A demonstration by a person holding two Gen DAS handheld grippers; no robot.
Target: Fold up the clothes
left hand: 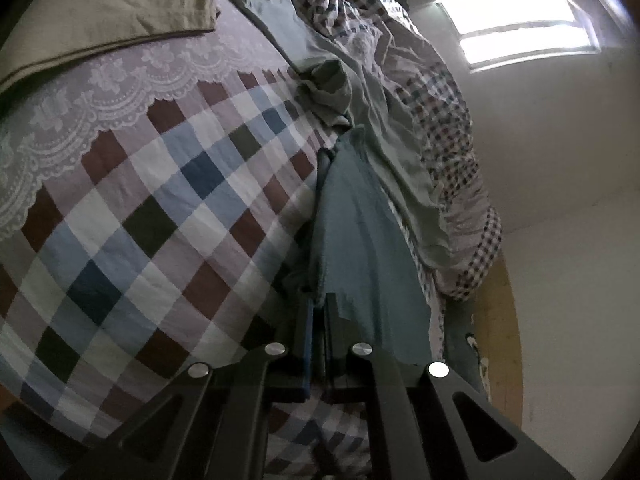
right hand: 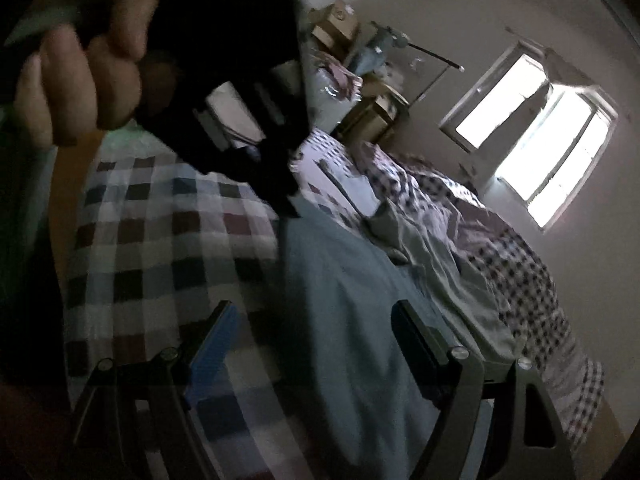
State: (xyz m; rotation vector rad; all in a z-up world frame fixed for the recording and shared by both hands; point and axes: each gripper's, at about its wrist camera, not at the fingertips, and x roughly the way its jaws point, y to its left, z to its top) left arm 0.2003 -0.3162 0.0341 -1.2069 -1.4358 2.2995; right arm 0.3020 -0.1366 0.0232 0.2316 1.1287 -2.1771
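Note:
A teal cloth (left hand: 356, 232) lies stretched out on the checked bed sheet (left hand: 160, 208). My left gripper (left hand: 318, 306) is shut on its near edge, and the fabric runs away from the pads. In the right wrist view the same teal cloth (right hand: 352, 320) spreads across the bed, and a hand (right hand: 80, 80) holds my left gripper (right hand: 290, 210), which pinches the cloth's far corner. My right gripper (right hand: 316, 324) stands open just above the cloth, with the fabric showing between its fingers but not pressed. The view is blurred.
A pale green garment (left hand: 400, 168) lies crumpled beside the teal cloth, against a bunched small-check quilt (left hand: 452, 128). A beige pillow (left hand: 108, 16) sits at the head of the bed. Boxes and clutter (right hand: 352, 80) stand by the wall near a bright window (right hand: 536, 152).

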